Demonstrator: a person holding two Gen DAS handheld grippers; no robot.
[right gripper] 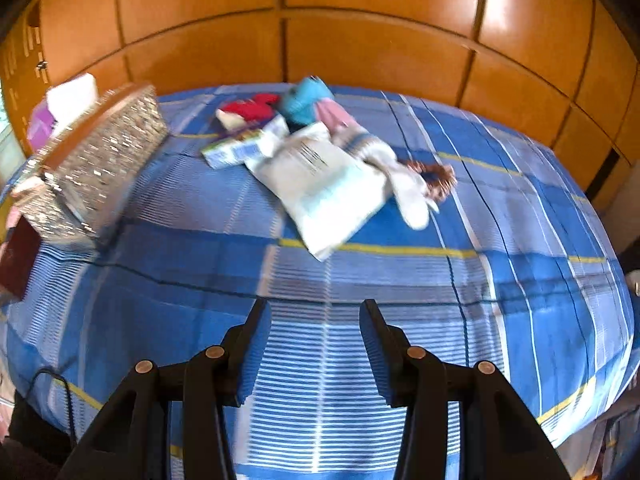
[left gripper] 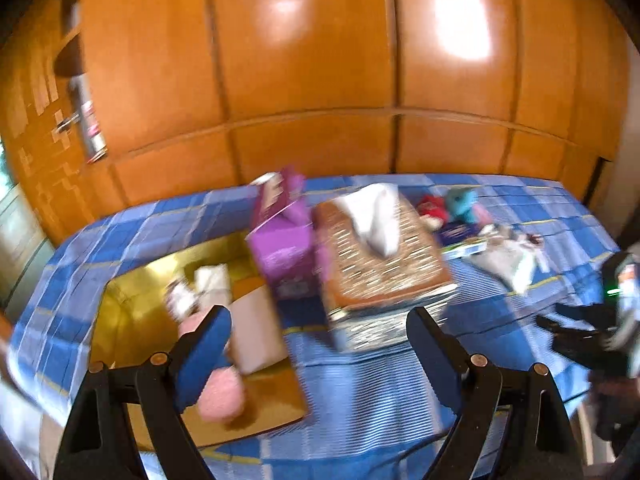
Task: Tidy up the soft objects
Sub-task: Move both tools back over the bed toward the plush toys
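Two grippers, left (left gripper: 318, 344) and right (right gripper: 316, 354), jaws open and empty over the bed (right gripper: 400, 280); soft toys (right gripper: 276, 106) piled well ahead of right jaws, beside a tissue box (right gripper: 92, 168).

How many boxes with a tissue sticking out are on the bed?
1: the sparkly tissue box sits mid-bed beside a purple carton, white tissue poking from its top. Others may hide behind the clutter.
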